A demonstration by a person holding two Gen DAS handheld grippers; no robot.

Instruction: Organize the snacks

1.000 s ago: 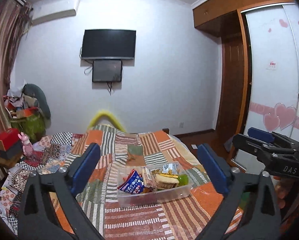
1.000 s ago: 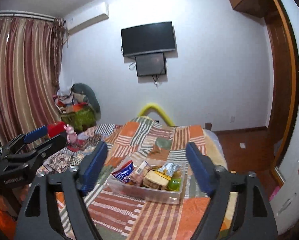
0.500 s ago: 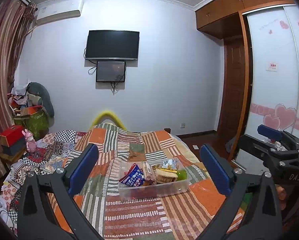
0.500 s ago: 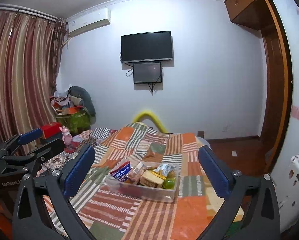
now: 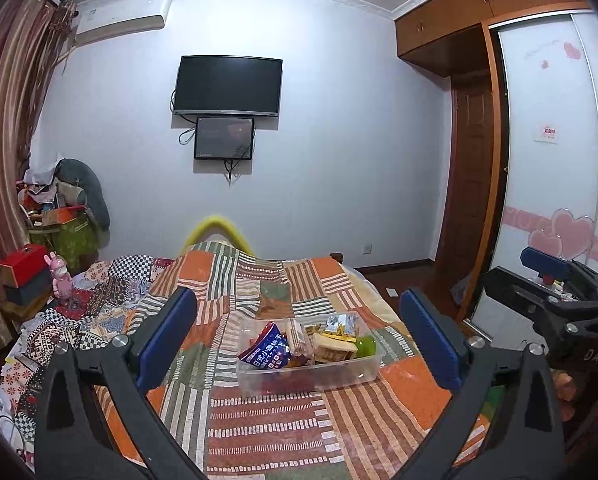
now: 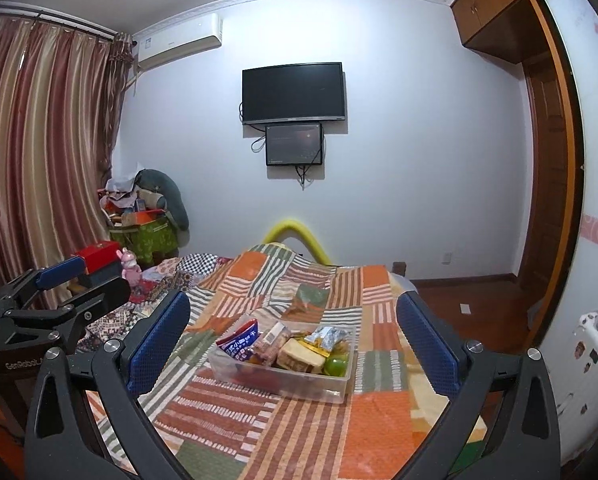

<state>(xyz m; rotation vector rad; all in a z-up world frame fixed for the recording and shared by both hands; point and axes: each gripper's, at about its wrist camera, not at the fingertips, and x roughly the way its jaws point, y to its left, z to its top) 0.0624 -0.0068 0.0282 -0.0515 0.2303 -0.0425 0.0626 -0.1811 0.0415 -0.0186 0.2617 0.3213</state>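
On the left of the room a striped curtain point(image 6: 47, 152) is seen, with a heap of boxes and bags point(image 6: 143, 224) piled in the corner and a pink rabbit figure point(image 6: 129, 266) standing by the bed's edge. The left gripper point(image 5: 299, 334) is held above the patchwork bedspread point(image 5: 267, 412) with its blue-padded jaws spread wide — nothing is gripped between them. In the middle of the bedspread a clear plastic container point(image 5: 311, 376) is set, and it is framed between the jaws of both grippers without being touched. Snacks are packed inside it: a blue snack packet point(image 5: 269, 348) at the left, a sandwich-like pack point(image 5: 333, 348) in the centre, a foil wrapper point(image 5: 341, 324) behind, a green item point(image 5: 365, 346) at the right. The right gripper point(image 6: 295, 332) is likewise held clear of the container; its jaws have just been opening and now stand fully apart, empty. On the far wall a television point(image 6: 293, 92) is mounted — a wooden wardrobe point(image 5: 471, 160) is seen at the right.
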